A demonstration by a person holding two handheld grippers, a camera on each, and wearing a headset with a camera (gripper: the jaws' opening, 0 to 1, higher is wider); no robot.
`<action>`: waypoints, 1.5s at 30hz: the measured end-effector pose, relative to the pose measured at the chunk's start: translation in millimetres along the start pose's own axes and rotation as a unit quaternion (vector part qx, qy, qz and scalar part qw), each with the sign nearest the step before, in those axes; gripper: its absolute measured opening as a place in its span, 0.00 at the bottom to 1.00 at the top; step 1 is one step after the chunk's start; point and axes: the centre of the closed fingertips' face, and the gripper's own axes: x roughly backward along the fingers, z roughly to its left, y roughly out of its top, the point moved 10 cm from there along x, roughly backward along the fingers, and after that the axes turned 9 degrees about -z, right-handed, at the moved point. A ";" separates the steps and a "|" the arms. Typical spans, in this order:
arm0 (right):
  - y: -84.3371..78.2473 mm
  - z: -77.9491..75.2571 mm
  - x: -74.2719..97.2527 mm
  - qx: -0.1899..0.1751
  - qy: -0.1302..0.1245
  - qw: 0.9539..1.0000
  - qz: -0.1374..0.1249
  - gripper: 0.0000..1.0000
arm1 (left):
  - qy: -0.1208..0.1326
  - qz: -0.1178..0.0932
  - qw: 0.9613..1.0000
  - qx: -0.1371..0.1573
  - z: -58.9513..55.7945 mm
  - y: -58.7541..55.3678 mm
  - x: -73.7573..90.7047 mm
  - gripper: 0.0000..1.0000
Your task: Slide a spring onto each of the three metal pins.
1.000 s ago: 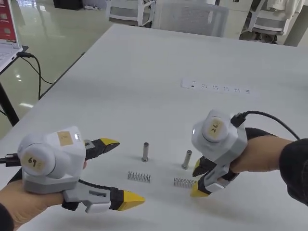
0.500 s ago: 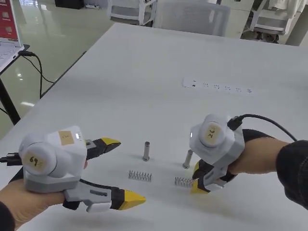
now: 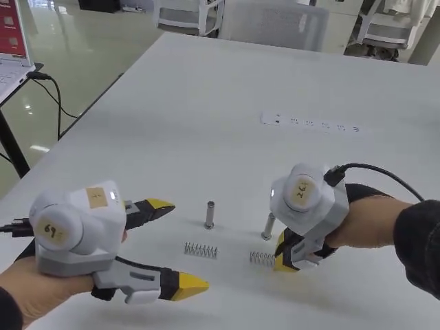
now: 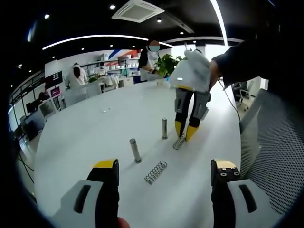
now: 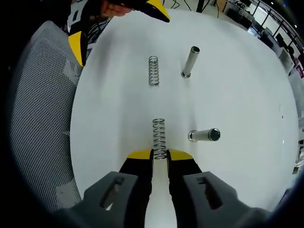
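Right gripper view: right gripper (image 5: pixel 160 154) nips spring (image 5: pixel 159 134) by its end, jaws near-closed; shallow hold could flick it away. Left gripper (image 4: pixel 164 165) wide, empty.

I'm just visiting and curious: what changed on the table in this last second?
The right hand-held gripper dipped slightly and closed its jaws on the end of one spring. The left hand-held gripper stayed open; the other spring and both pins kept their places.
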 end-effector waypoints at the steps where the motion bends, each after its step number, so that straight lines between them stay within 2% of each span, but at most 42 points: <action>1: 0.0 0.4 0.8 0.000 0.001 1.000 0.001 0.13 | -0.001 0.000 1.000 0.000 -0.5 0.2 -0.5 0.78; 10: 4.5 7.3 11.5 -0.005 0.008 1.000 -0.006 0.13 | -0.020 0.000 1.000 0.000 -6.7 1.4 -6.2 0.72; 18: 15.4 16.6 24.4 0.005 0.016 1.000 -0.016 0.13 | -0.040 -0.008 0.999 0.003 -12.2 3.7 -11.0 0.58; 25: 31.4 23.7 35.2 0.015 0.026 0.999 -0.036 0.13 | -0.056 -0.016 0.998 0.004 -16.9 7.9 -13.3 0.45; 34: 48.0 32.2 41.3 0.038 0.036 0.998 -0.043 0.13 | -0.074 -0.018 0.997 -0.007 -23.1 11.6 -19.4 0.38; 45: 57.8 38.1 46.0 0.058 0.042 0.996 -0.043 0.13 | -0.091 -0.023 0.995 -0.013 -29.7 14.5 -25.6 0.29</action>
